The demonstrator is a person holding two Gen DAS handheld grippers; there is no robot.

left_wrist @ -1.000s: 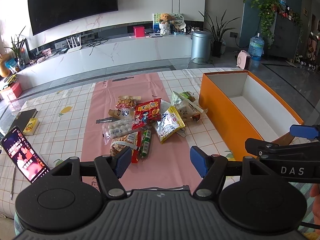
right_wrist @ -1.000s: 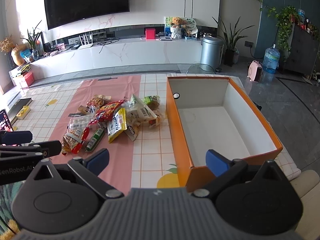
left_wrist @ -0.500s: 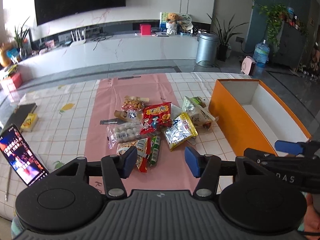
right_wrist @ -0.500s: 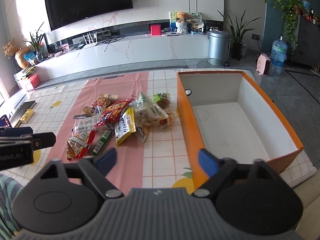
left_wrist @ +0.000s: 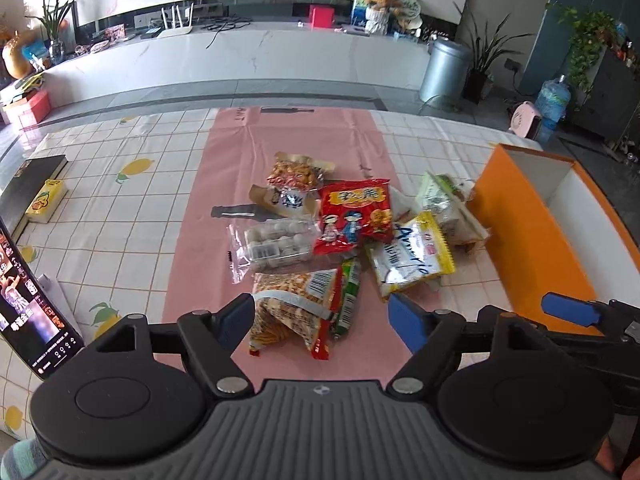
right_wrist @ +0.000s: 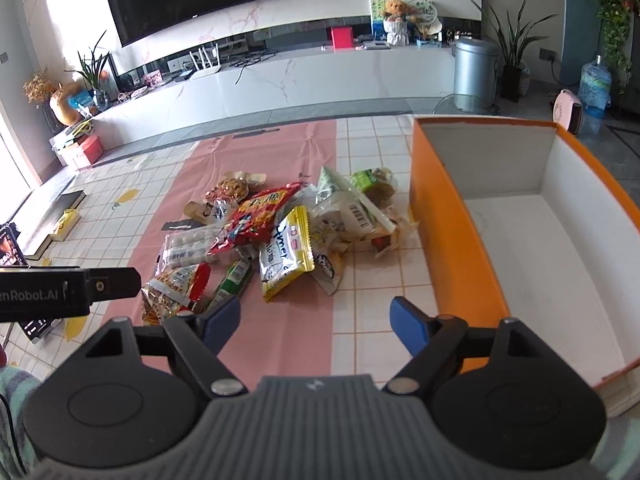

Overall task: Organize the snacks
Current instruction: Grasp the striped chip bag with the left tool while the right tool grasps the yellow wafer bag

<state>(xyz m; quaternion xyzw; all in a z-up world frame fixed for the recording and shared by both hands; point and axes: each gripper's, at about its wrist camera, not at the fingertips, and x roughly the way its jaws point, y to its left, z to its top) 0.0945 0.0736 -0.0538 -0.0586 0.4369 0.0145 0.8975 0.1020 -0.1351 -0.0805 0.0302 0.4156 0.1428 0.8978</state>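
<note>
A pile of snack packets lies on the pink runner (left_wrist: pixel 288 152): a red packet (left_wrist: pixel 354 216), a clear bag of white balls (left_wrist: pixel 276 244), a yellow-edged white packet (left_wrist: pixel 408 256), a green stick pack (left_wrist: pixel 348 296) and an orange cracker bag (left_wrist: pixel 296 308). The orange box (right_wrist: pixel 452 240) with a white inside stands empty to the right of the pile. My left gripper (left_wrist: pixel 322 320) is open, its fingers either side of the cracker bag's near end, above it. My right gripper (right_wrist: pixel 316 320) is open and empty over the table between pile and box.
A phone (left_wrist: pixel 28 300) with a lit screen leans at the left table edge. A black book (left_wrist: pixel 32 176) and a small yellow box (left_wrist: pixel 46 200) lie at the far left. The checked tablecloth (left_wrist: pixel 120 208) covers the table.
Both grippers have moved forward and lower toward the snack pile. The left gripper's fingers now frame the cracker bag. Nothing has been taken hold of.
</note>
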